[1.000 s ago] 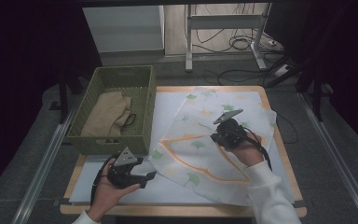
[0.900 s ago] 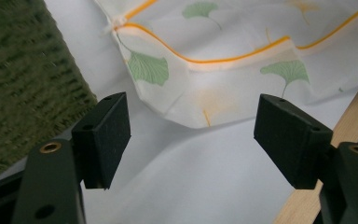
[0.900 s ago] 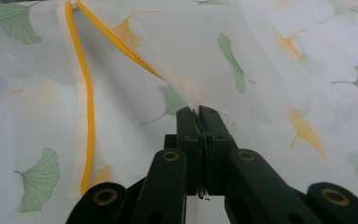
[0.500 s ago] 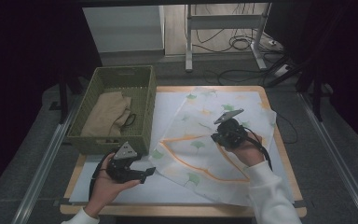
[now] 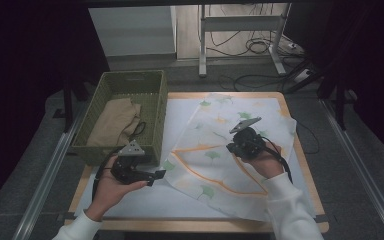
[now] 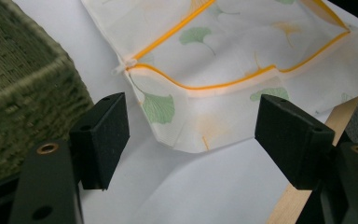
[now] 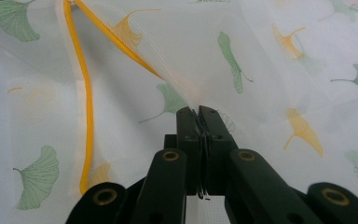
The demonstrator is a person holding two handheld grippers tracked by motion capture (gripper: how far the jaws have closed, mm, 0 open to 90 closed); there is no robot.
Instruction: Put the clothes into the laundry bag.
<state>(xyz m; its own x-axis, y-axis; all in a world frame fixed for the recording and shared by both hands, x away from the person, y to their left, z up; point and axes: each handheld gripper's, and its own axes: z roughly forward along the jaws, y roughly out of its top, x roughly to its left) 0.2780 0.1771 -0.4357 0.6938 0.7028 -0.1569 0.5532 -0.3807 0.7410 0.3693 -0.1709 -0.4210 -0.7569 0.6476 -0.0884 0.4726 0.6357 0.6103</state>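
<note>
Mesh bag (image 5: 230, 155) lies flat just right of the basket (image 5: 152, 95). Right gripper (image 7: 199, 116) is pinched tight on a fold of it; left gripper (image 6: 191, 126) hovers over its near corner, jaws wide, holding nothing.

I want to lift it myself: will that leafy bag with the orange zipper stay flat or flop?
Probably flop: the mesh bag already folds where the right gripper pinches it. It looks thin and see-through, so likely very light, and a push would probably wrinkle it.
</note>
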